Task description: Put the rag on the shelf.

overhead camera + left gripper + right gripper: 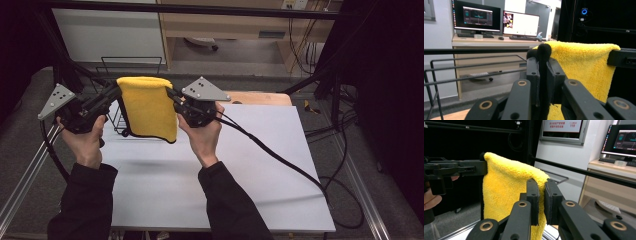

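Observation:
A yellow towel [149, 107] with a dark hem hangs in the air above the white table [250, 165], stretched by its two top corners. My left gripper [117, 91] is shut on the left corner, and my right gripper [171, 94] is shut on the right corner. In the left gripper view the jaws [543, 62] pinch the towel's dark edge, and the towel [579, 67] spreads right to the other gripper [624, 58]. In the right gripper view the jaws [541, 186] clamp the towel [504, 187], with the other gripper [456, 170] at its far corner.
A black wire rack [131, 61] stands at the table's back left, behind the towel. A wooden board [262, 98] lies at the back edge. The right gripper's cable [280, 160] trails across the table to the right. A desk with monitors [499, 22] stands beyond.

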A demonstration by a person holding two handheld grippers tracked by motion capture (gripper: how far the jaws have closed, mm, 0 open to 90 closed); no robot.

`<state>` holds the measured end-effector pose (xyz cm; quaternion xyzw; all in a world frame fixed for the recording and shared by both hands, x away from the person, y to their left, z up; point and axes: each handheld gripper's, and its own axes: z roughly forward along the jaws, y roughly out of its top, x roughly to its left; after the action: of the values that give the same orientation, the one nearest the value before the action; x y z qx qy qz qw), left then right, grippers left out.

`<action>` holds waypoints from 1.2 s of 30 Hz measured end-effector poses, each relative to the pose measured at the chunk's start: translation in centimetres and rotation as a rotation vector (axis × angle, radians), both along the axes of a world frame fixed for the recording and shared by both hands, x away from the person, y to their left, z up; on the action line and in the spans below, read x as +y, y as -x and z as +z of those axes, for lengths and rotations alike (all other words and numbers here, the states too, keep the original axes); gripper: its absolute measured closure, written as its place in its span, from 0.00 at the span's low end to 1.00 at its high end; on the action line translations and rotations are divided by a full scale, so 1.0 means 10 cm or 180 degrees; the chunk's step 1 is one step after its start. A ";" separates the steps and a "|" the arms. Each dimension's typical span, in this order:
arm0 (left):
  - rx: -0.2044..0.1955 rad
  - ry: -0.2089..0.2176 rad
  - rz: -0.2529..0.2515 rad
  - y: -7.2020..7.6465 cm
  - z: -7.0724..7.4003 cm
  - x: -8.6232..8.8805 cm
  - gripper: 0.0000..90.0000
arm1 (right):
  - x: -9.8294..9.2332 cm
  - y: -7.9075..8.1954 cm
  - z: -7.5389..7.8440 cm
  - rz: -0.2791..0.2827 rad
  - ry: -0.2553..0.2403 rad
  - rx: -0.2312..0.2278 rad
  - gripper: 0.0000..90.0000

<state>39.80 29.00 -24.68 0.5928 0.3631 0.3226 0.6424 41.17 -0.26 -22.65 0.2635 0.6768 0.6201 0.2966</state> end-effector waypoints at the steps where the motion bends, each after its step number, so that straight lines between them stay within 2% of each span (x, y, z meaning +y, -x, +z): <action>1: -0.0009 0.0006 0.0012 -0.01 0.01 0.01 0.91 | 0.01 -0.01 0.02 0.0001 0.0000 -0.0012 0.93; 16: -0.0149 -0.0005 0.0153 -0.10 0.28 0.15 0.91 | 0.21 -0.15 0.28 0.0002 -0.0052 -0.0153 0.93; 24: -0.0182 0.0069 0.0207 -0.15 0.39 0.25 0.91 | 0.33 -0.21 0.42 -0.0011 -0.0020 -0.0245 0.93; 36: -0.0308 0.0136 0.0309 -0.22 0.61 0.38 0.91 | 0.52 -0.29 0.67 -0.0032 -0.0029 -0.0362 0.93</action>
<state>41.98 32.77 -18.56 0.5444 0.3667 0.3738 0.6553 44.12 4.92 -15.94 0.2326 0.6547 0.6356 0.3365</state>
